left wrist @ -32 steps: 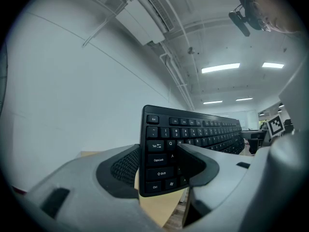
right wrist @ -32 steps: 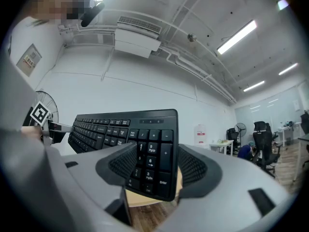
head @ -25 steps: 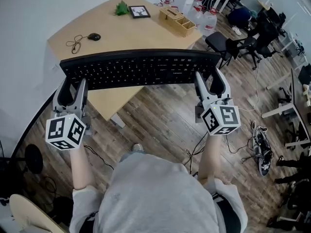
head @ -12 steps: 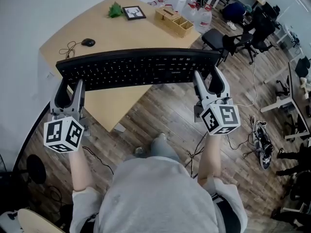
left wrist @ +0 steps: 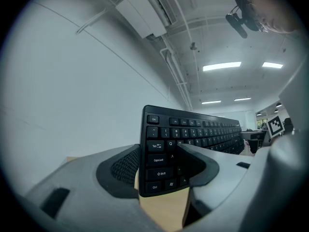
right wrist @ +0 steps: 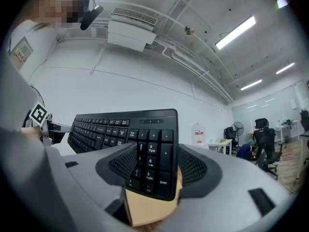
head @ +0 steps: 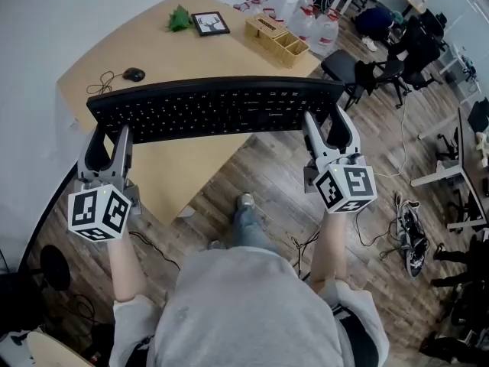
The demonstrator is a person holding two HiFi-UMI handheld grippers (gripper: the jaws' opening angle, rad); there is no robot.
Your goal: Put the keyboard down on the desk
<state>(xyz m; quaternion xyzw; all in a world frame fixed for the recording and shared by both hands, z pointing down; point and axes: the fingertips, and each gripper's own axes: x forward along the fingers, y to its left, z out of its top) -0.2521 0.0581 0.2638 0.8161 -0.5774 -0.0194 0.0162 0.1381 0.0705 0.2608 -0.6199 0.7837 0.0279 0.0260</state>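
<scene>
You are holding the keyboard (head: 214, 107) over the tabletop (head: 191, 56), with your left gripper (head: 109, 134) and right gripper (head: 327, 125) each clamping one end in its jaws.

White walls (head: 38, 37) meet a wood-plank floor (head: 267, 167), with black office chairs (head: 348, 67) beyond

Right gripper (right wrist: 155, 170) clamps the black keyboard (right wrist: 111, 127) at its num-pad end, one jaw per face. Wood desk (right wrist: 145, 209) shows just below. Bkgd: water jug (right wrist: 198, 134), office chair (right wrist: 263, 134), ceiling light (right wrist: 236, 32).
</scene>
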